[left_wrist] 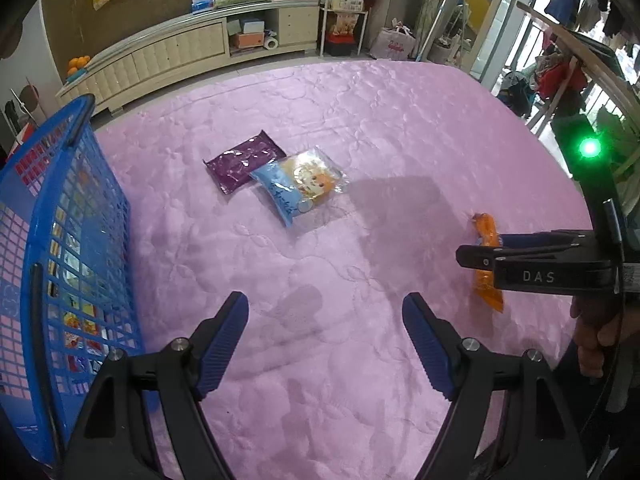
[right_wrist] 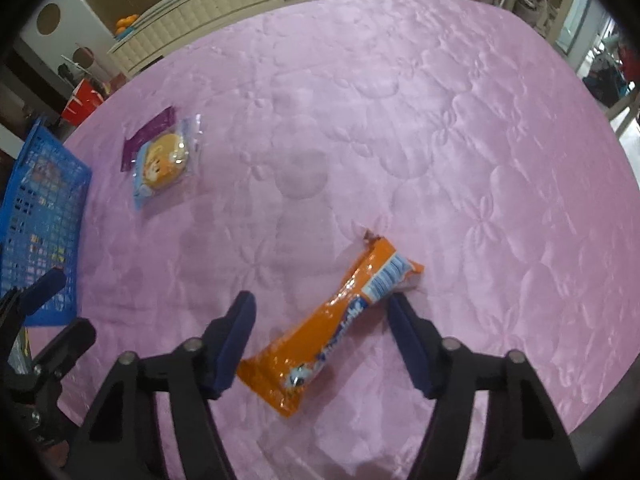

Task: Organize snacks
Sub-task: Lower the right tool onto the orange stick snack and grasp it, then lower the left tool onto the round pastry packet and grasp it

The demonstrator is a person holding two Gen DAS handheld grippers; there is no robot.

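Observation:
An orange snack packet (right_wrist: 336, 320) lies on the pink quilt between the open fingers of my right gripper (right_wrist: 322, 300); the fingers straddle it without closing. The packet also shows in the left wrist view (left_wrist: 486, 240), partly behind the right gripper (left_wrist: 476, 254). My left gripper (left_wrist: 326, 308) is open and empty above the quilt. A purple packet (left_wrist: 242, 160), a blue packet (left_wrist: 280, 192) and a clear cartoon-print packet (left_wrist: 316, 180) lie together mid-quilt. A blue mesh basket (left_wrist: 60, 248) with several snacks inside stands at the left.
The pink quilt (left_wrist: 400, 120) covers the whole work surface. A cream cabinet (left_wrist: 180, 48) stands beyond its far edge. Clutter and a clothes rack (left_wrist: 560, 72) stand at the far right. The basket also shows in the right wrist view (right_wrist: 40, 208).

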